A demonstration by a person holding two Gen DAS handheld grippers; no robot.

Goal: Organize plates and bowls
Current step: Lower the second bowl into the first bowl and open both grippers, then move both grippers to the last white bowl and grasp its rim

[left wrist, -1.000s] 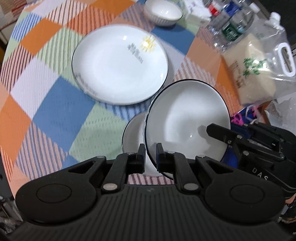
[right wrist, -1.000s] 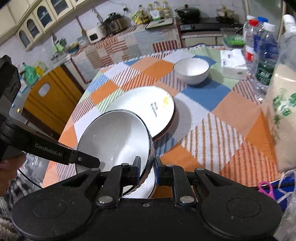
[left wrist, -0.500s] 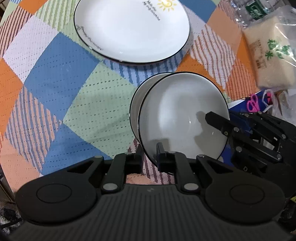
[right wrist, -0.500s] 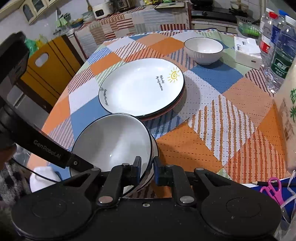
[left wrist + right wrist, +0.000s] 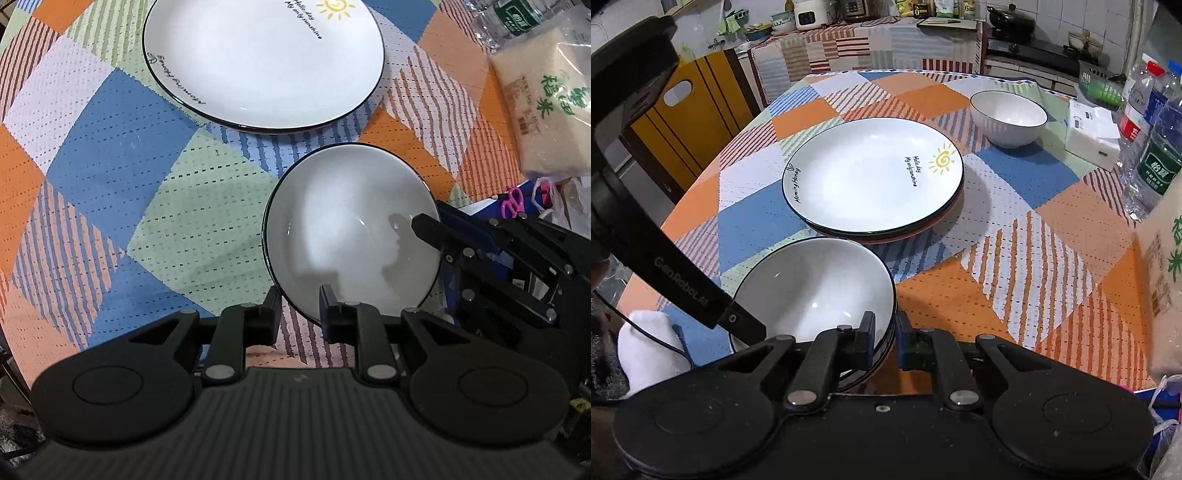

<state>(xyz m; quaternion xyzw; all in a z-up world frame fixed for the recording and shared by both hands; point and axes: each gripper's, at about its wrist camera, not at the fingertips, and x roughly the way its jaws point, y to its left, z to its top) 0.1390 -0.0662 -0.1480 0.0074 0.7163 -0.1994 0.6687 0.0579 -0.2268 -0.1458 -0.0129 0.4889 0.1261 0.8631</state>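
A white bowl with a dark rim (image 5: 351, 229) (image 5: 812, 284) rests nested on another bowl near the table's front edge. My left gripper (image 5: 297, 306) straddles its near rim, jaws slightly apart. My right gripper (image 5: 884, 339) straddles the opposite rim of the stacked bowls, jaws also slightly parted. A stack of white plates, the top one with a sun drawing (image 5: 873, 179) (image 5: 264, 61), lies in the middle of the table. A third white bowl (image 5: 1008, 118) stands apart at the far right.
Water bottles (image 5: 1156, 147), a tissue box (image 5: 1091, 134) and a bag of rice (image 5: 546, 107) crowd the table's right side. Pink scissors (image 5: 511, 201) lie by the right edge. A yellow chair (image 5: 687, 110) stands beyond the table at left.
The held bowl came down level onto the lower bowl and now sits nested in it. Both grippers' jaws have eased apart around its rim.
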